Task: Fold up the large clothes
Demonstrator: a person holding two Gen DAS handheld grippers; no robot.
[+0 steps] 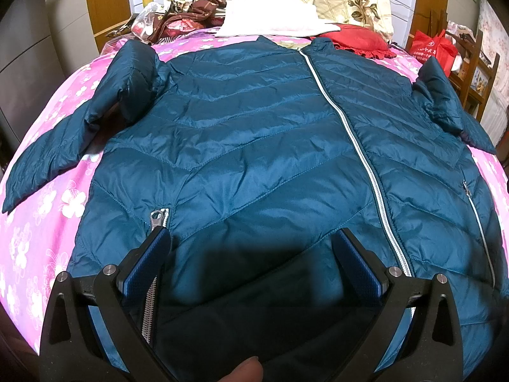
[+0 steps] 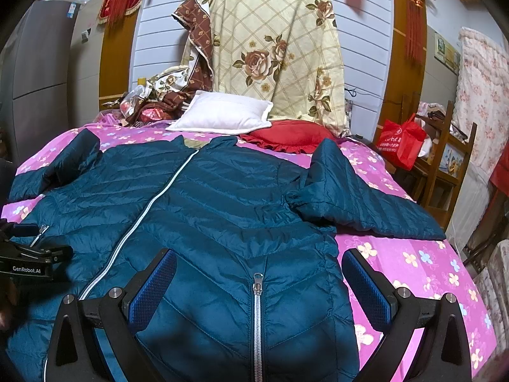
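- The jacket (image 1: pixel 254 146) lies face up on the bed (image 1: pixel 41 232), zipped, its collar toward the pillows and its hem toward us.
- On the far left, one sleeve (image 1: pixel 63 140) slants out across the pink sheet, bent at the elbow, so it is not yet folded in.
- Our left gripper (image 1: pixel 251 254) hovers low over the hem with its fingers (image 1: pixel 149 264) spread wide and nothing between them; the left finger sits at the pocket zip (image 1: pixel 159 219).
- The main zip (image 1: pixel 350 133) runs up the middle, closed to the collar.
- Our right gripper (image 2: pixel 259 281) hovers over the other front panel, fingers (image 2: pixel 369 286) likewise parted and empty, straddling the second pocket zip (image 2: pixel 257 289); its right finger sits over bare sheet just beside the jacket's edge.
- On the far right, the other sleeve (image 2: pixel 359 197) also lies spread outward on the bed.
- We judge that folding has hardly begun: the jacket is laid flat and both sleeves are still out.
- Next, we would likely pinch a sleeve or side edge and carry it across the body; the quilted shell looks slick and puffy, so the fingers need a firm bite on fabric.
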